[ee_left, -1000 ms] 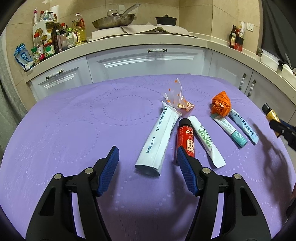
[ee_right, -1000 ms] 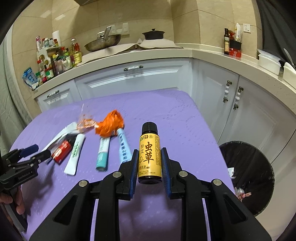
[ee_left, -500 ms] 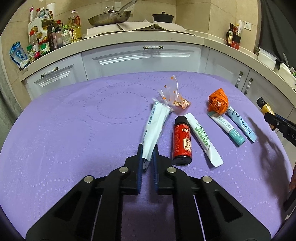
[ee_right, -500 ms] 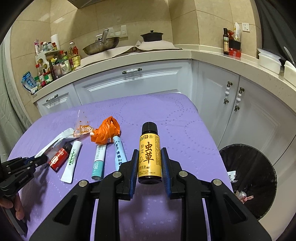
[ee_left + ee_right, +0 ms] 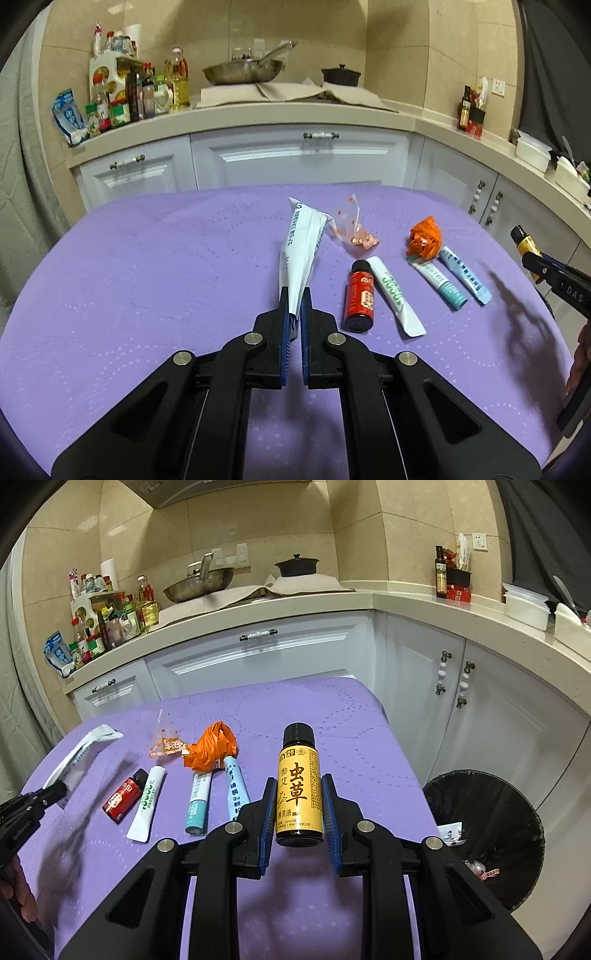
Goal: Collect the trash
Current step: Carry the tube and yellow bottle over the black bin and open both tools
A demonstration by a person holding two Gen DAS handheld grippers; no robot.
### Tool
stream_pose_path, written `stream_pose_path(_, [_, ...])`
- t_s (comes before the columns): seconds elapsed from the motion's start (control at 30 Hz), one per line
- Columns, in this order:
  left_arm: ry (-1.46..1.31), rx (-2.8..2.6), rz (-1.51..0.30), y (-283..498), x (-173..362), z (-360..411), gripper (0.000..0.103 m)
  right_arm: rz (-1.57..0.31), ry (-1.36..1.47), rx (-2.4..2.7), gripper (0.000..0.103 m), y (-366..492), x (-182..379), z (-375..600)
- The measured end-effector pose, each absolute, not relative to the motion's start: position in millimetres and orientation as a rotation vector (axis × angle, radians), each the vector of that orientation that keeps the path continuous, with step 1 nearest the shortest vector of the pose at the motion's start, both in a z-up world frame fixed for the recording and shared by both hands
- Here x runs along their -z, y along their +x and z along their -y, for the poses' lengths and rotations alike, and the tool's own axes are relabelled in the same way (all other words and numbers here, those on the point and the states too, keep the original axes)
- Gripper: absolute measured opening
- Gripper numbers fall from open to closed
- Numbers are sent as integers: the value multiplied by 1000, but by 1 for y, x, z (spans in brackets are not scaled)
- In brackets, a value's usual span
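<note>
My left gripper (image 5: 294, 295) is shut on the near end of a long white wrapper (image 5: 301, 251) and holds it lifted off the purple table; it also shows in the right wrist view (image 5: 79, 755). My right gripper (image 5: 298, 786) is shut on a small yellow-labelled bottle (image 5: 298, 782) with a black cap, held above the table's right side. On the table lie a red bottle (image 5: 359, 297), a white tube (image 5: 395, 295), a teal-capped tube (image 5: 439, 282), a light blue tube (image 5: 465, 275), a crumpled orange bag (image 5: 424, 236) and a clear orange-dotted wrapper (image 5: 351, 230).
A black-lined trash bin (image 5: 487, 834) stands on the floor right of the table (image 5: 332, 709), with some scraps inside. White cabinets and a counter with bottles (image 5: 129, 96), a pan and a pot run behind and to the right.
My left gripper closed on the white wrapper's near end and lifted it off the table. My right gripper kept the yellow bottle and rose slightly toward the right.
</note>
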State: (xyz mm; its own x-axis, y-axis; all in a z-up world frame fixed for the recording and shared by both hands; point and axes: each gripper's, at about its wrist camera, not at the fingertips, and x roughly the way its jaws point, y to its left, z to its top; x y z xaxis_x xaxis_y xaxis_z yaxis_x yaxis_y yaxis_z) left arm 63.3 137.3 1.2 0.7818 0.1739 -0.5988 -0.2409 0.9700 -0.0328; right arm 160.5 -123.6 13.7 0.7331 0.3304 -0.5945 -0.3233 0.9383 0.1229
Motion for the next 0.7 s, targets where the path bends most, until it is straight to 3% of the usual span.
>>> stream_pose_path(0.7, [-67, -78, -561, 60, -29, -58, 5, -587, 55, -211, 25, 123, -32, 201])
